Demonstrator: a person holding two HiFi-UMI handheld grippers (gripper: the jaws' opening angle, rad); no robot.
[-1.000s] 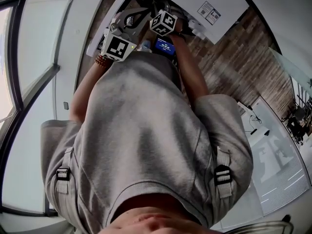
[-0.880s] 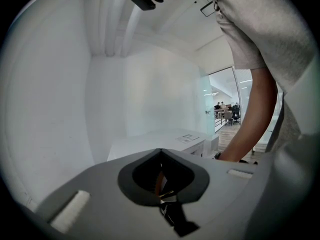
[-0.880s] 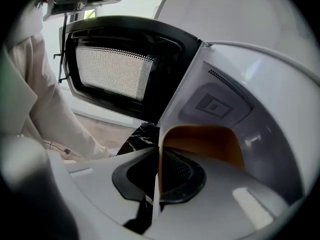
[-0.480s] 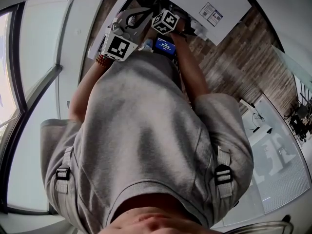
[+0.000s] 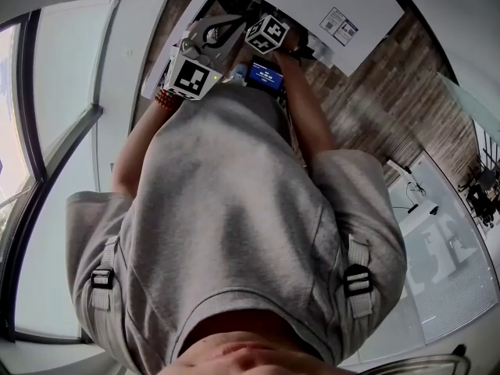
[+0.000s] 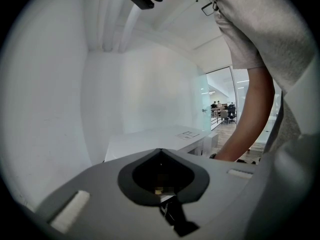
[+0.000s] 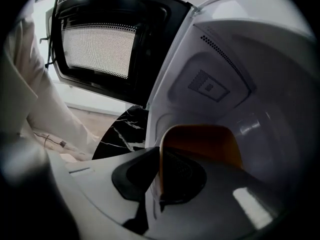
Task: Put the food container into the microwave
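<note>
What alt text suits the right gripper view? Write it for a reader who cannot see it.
The right hand-held gripper clamps the rim of an orange food container, holding it inside the white microwave. The microwave door, with its mesh window, stands open at the left, above a black marbled surface.

Office pantry: microwave (image 7: 215, 74) on marble counter (image 7: 122, 134), glass walls (image 5: 58, 116), desks (image 5: 426, 217) beyond.

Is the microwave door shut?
No, the door stands swung open left of the cavity, where the right tool holds the container.
</note>
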